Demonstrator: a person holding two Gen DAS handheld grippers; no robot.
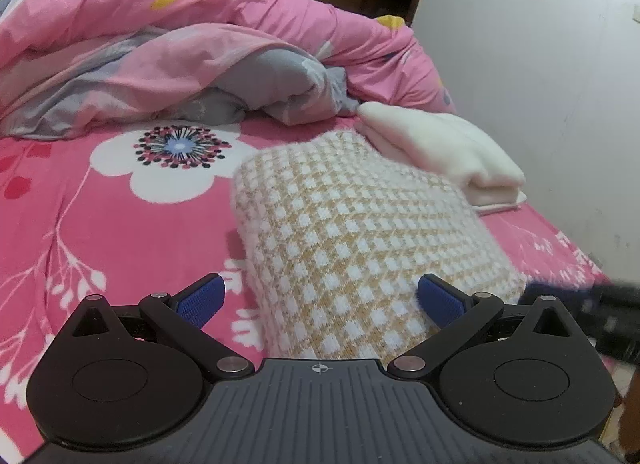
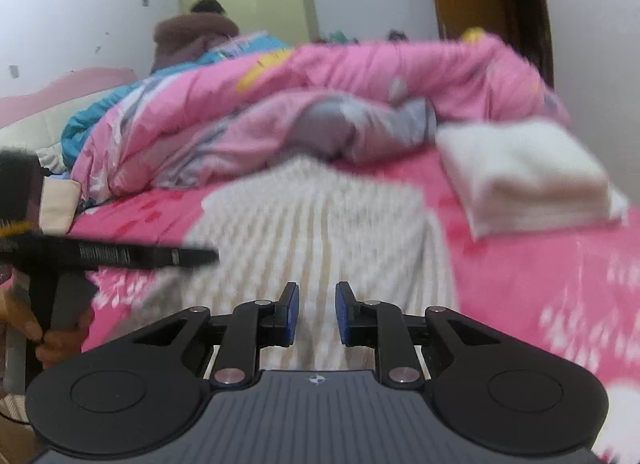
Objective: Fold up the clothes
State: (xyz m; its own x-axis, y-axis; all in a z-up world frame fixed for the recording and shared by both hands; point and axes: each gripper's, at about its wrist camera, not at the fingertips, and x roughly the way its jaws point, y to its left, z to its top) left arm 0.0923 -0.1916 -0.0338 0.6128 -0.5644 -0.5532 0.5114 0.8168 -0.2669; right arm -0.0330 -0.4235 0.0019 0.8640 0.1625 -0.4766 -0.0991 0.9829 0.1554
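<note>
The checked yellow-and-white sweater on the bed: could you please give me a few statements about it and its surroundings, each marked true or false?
1. The checked sweater lies folded on the pink floral bedsheet. True.
2. The left gripper is clamped on the sweater. False: its jaws stand wide open, gripping nothing.
3. A folded white garment lies beyond the sweater, towards the wall. True.
4. The right gripper holds the white garment. False: nothing sits between its narrowly parted pads.
5. The pink duvet is spread flat. False: it is bunched up.

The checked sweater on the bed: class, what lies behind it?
Behind the checked sweater lies a folded white garment, and further back a bunched pink quilt. The sweater hides the garment's near edge and the pink sheet beneath.
</note>
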